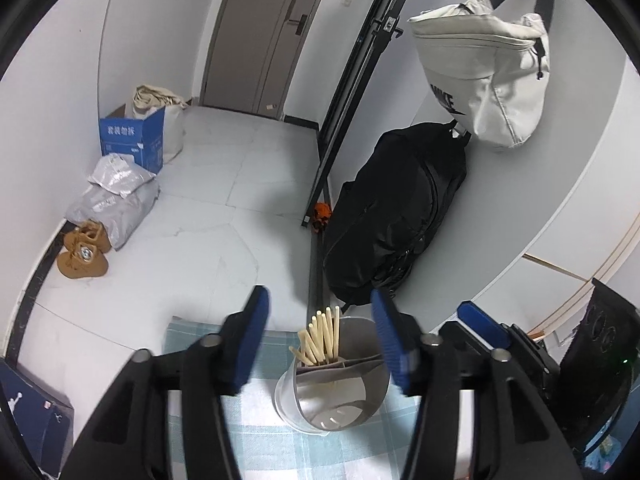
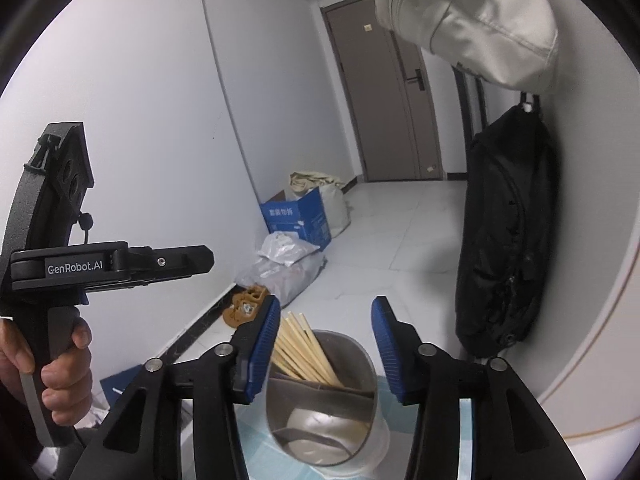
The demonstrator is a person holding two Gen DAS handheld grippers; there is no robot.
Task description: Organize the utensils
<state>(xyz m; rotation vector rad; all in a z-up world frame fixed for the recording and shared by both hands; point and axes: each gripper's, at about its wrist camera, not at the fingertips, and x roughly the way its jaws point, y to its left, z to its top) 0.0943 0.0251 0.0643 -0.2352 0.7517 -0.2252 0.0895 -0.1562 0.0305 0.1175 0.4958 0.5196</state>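
A metal utensil holder [image 1: 340, 404] with a grey divider stands on a teal checked cloth [image 1: 276, 448]. Several pale wooden chopsticks [image 1: 320, 340] stand bundled in its far compartment, and the near compartment holds none. My left gripper [image 1: 319, 296] hovers open just above the holder with no chopstick between its pads. In the right wrist view the same holder [image 2: 320, 404] and chopsticks [image 2: 300, 354] sit below my right gripper [image 2: 327, 306], which is also open and holds nothing. A hand [image 2: 60, 364] holds the left gripper's handle at the left.
A black bag [image 1: 396, 216] and a white bag [image 1: 484, 72] hang on the wall to the right. A black pole [image 1: 348, 92] leans beside them. On the floor at the left lie a blue box [image 1: 132, 140], grey parcels [image 1: 112, 200] and brown shoes [image 1: 84, 252].
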